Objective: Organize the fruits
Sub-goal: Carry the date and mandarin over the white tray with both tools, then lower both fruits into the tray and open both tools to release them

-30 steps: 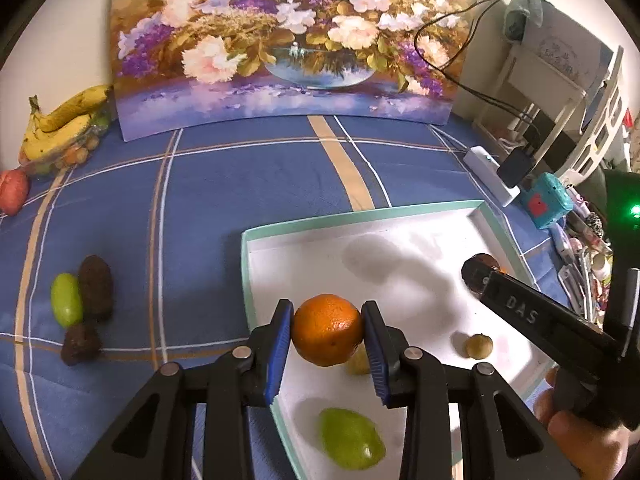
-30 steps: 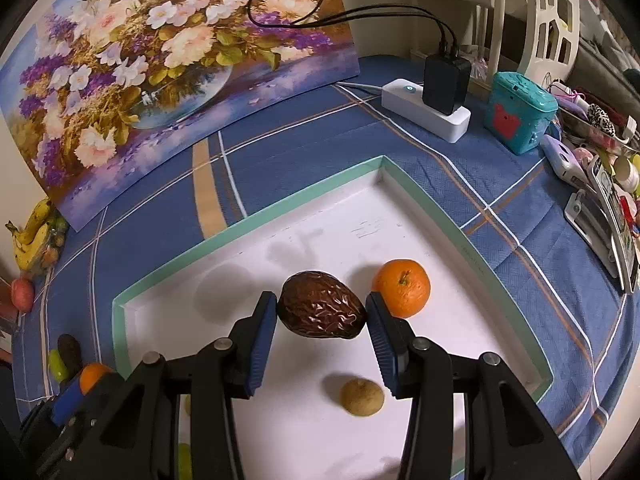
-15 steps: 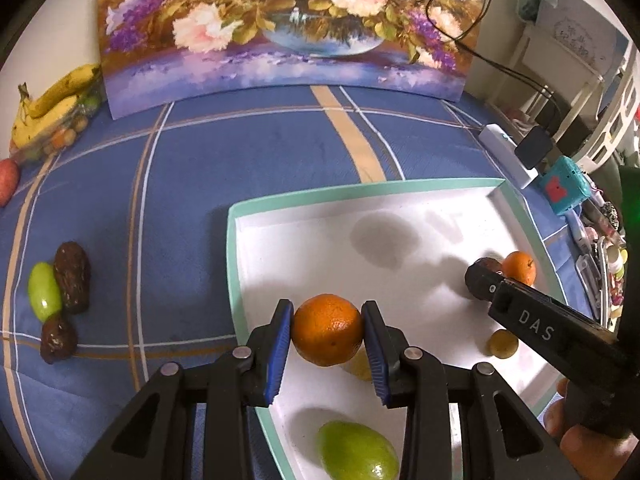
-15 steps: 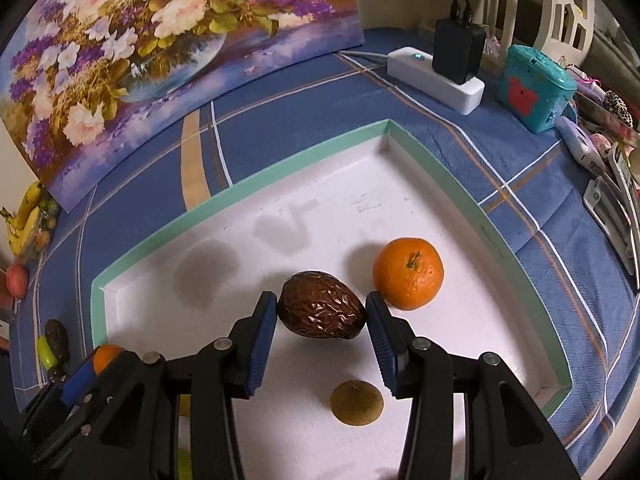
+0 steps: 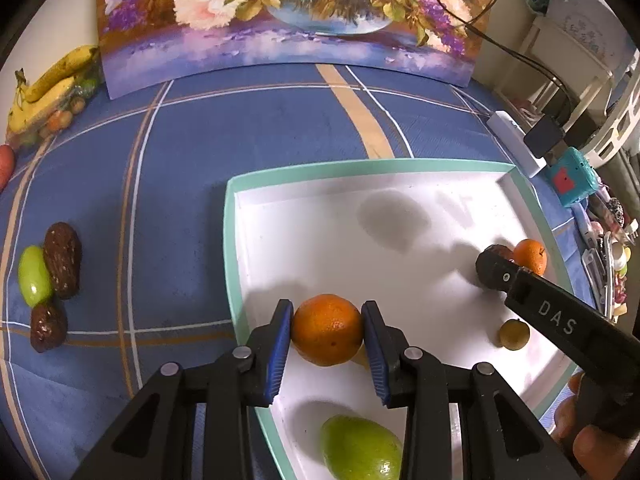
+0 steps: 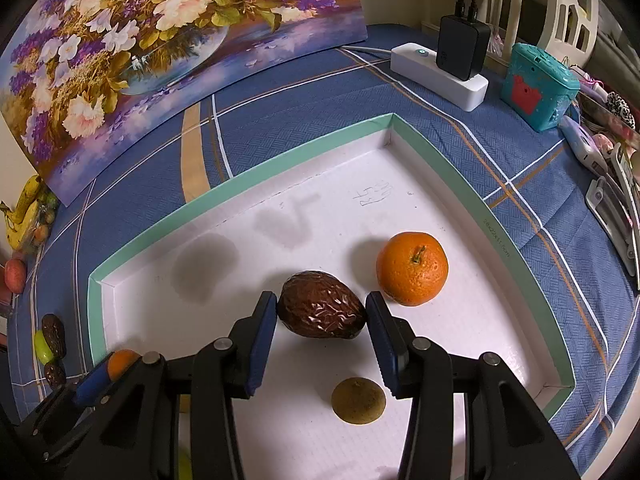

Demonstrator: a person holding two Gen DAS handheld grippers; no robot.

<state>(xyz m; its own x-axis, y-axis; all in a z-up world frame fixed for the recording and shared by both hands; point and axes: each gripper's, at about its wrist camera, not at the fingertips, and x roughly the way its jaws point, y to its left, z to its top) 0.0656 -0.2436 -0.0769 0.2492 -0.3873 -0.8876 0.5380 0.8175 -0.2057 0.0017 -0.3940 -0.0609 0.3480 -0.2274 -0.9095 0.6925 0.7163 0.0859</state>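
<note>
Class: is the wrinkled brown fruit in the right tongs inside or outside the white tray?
Inside: wrinkled brown fruit sits over white tray floor.

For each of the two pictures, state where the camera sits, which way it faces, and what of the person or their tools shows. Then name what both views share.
Left wrist: on the left hand-held gripper, looking steeply down at its orange above the tray; the right hand-held gripper and fingers show.
Right wrist: on that right gripper, looking down at its brown fruit; the left gripper shows lower left.
Shared: tray, small orange, flower painting.

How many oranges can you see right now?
2. One orange sits in the left claw over the tray's left edge; the other lies in the tray beside the right claw. The far bag may hide more.
</note>
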